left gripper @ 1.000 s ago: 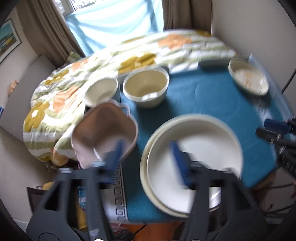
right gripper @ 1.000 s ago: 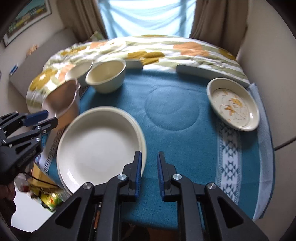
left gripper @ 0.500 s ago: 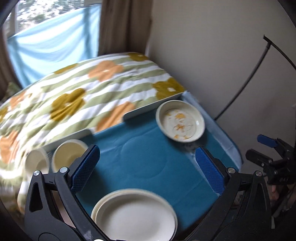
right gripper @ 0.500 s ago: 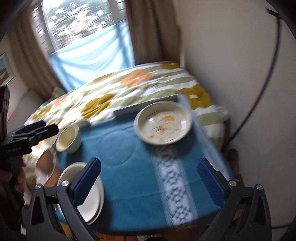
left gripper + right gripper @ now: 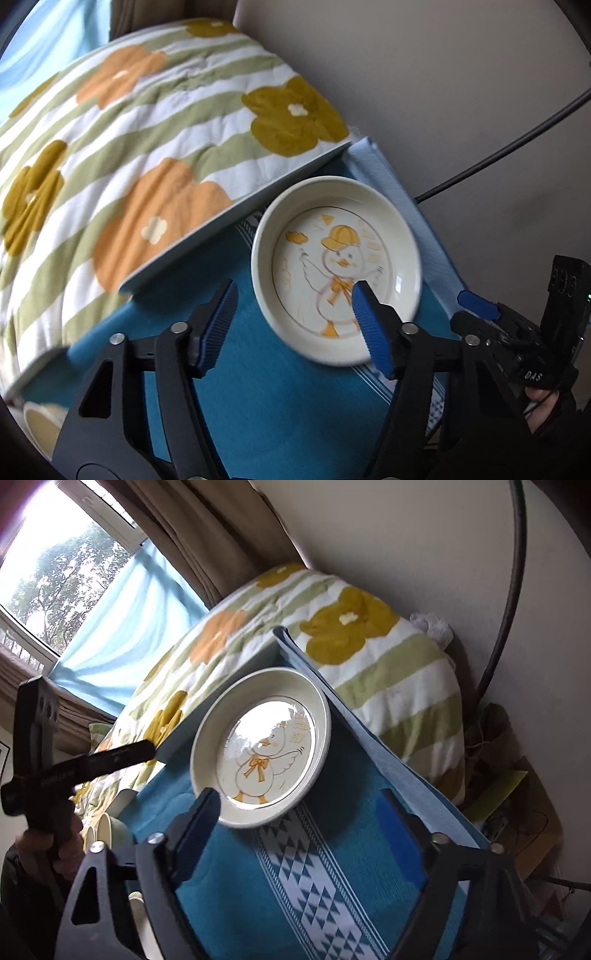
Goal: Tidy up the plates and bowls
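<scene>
A cream plate with an orange duck drawing [image 5: 336, 269] lies on the blue tablecloth [image 5: 280, 406] near the table's far right corner; it also shows in the right wrist view [image 5: 262, 746]. My left gripper [image 5: 295, 325] is open, its right finger over the plate's near rim, its left finger beside the plate. My right gripper [image 5: 303, 830] is open and empty just in front of the plate, and shows at the right edge of the left wrist view [image 5: 480, 314]. Cream bowls [image 5: 107, 827] sit at the table's left, partly hidden.
A flowered quilt [image 5: 129, 147] covers the bed behind the table. A beige wall [image 5: 443, 92] with a dark cable [image 5: 509, 590] stands right of the table. The cloth's patterned white band [image 5: 306, 882] runs toward me. Clutter lies on the floor at right [image 5: 509, 775].
Both grippers have moved right and closer to the duck plate, which now fills the middle of both views. The stacked large plates have left the views. The left gripper's fingers stand closer together than before.
</scene>
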A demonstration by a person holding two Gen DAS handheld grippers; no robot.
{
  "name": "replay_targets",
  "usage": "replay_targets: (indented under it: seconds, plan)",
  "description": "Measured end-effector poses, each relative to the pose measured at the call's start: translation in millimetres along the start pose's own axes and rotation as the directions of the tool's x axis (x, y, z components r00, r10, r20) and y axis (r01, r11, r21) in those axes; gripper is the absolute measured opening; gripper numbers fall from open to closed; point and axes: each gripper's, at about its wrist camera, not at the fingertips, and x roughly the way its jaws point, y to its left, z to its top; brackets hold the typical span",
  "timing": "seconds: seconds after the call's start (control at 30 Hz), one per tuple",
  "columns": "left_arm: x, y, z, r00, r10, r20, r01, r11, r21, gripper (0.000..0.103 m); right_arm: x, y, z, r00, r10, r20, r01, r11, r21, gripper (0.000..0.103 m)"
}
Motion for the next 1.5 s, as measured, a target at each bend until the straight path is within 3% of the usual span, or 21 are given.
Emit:
replay_targets:
  seconds: [0.07,0.17,0.3,0.4,0.53,0.6,0.83,1.1,1.3,1.5]
  plan:
    - [23.7,4.5,14.8,0.999,0.013,-0.039,-0.012,1.000,0.014,0.047,16.7,-6.6,3.6,1.000,0.011,-0.024,-0.011,0.999,0.033,0.073]
    - [50.2,12.8,28.0,0.997,0.017,-0.076,-0.016,1.000,0.009,0.037,34.9,-8.9,8.2,0.999,0.013,-0.048,-0.011,0.999,0.037,0.060]
    - [72.5,14.6,38.5,0.995,0.038,-0.094,-0.033,0.998,0.048,0.034,45.7,-14.5,13.3,0.999,0.000,-0.048,0.003,0.997,0.072,0.051]
    - [81.3,17.2,42.6,0.993,0.046,-0.106,-0.040,0.997,0.062,0.024,54.7,-14.5,14.2,0.998,0.004,-0.067,0.001,0.997,0.074,0.035]
    - [83.8,19.6,43.7,0.993,0.056,-0.107,-0.049,0.997,0.063,0.015,58.9,-11.7,16.2,0.998,-0.006,-0.063,0.009,0.999,0.053,0.028]
    - [83.8,19.4,43.3,0.993,0.056,-0.104,-0.049,0.996,0.069,0.015,62.0,-12.3,16.0,0.997,-0.004,-0.073,0.008,0.998,0.055,0.015]
    - [81.1,13.8,40.8,0.992,0.088,-0.092,-0.079,0.993,0.092,0.015,63.3,-11.0,17.6,0.997,-0.012,-0.075,0.015,0.999,0.039,0.013]
    - [63.9,13.1,29.4,0.996,0.070,-0.064,-0.066,0.996,0.054,0.014,52.1,-5.9,18.9,0.998,-0.023,-0.062,0.023,1.000,-0.001,0.013]
    - [26.1,1.4,9.4,0.995,0.099,-0.016,-0.098,0.994,0.046,0.014,27.0,6.8,15.5,0.999,0.002,-0.047,-0.004,0.999,-0.049,0.013]
    - [-24.0,-5.7,-32.5,0.992,0.122,0.045,-0.122,0.993,0.001,0.014,-6.3,30.1,0.1,0.999,0.030,-0.045,-0.035,0.993,-0.114,0.013]
